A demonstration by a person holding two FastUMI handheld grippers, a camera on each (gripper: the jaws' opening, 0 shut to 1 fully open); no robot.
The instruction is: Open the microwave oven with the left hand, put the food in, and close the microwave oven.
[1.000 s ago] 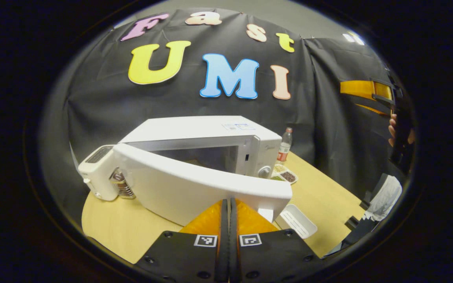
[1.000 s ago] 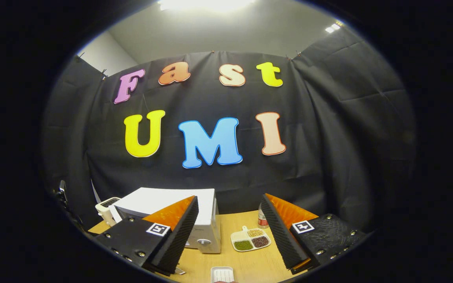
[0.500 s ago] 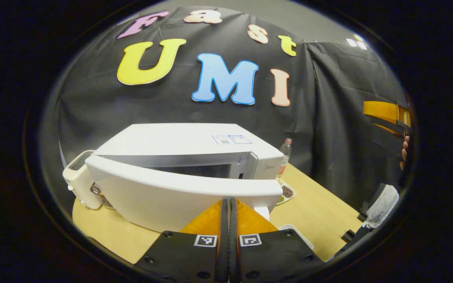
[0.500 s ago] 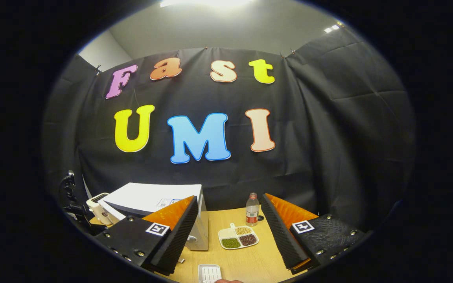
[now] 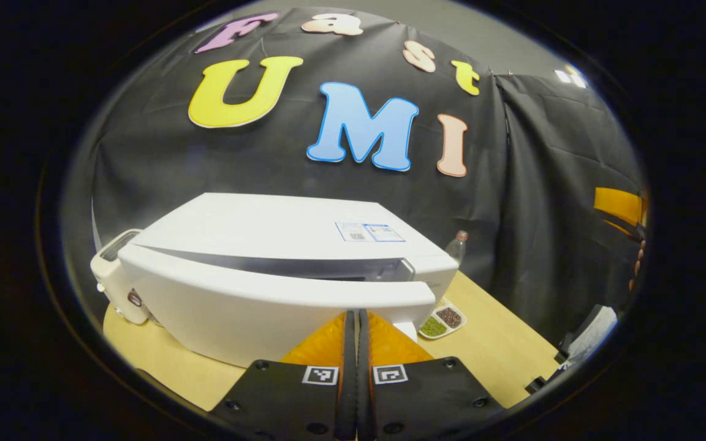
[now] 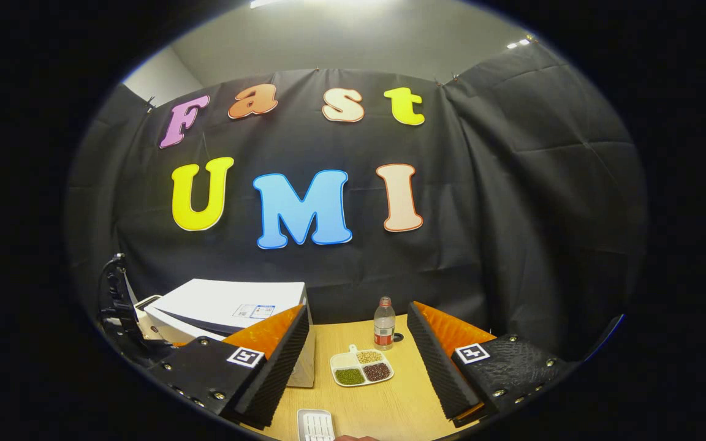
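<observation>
My left gripper, fingers pressed together, meets the microwave door, seemingly ajar. Right gripper hangs open. If I push off-centre, the door may not latch.

Light wooden table, seen against black cloth wall. On its left part, white microwave oven, door slightly ajar, hinged at the left. Just beside the oven's left end, near the table's left edge, white toaster, partly hidden behind the door. Toward the back edge, clear plastic bottle with red label, upright. Just in front of the bottle, white divided dish with four compartments holding green, dark brown, pale and white grains. At the near edge, white ribbed tray, cut off by the picture's lower limit. Remaining tabletop bare wood.
</observation>
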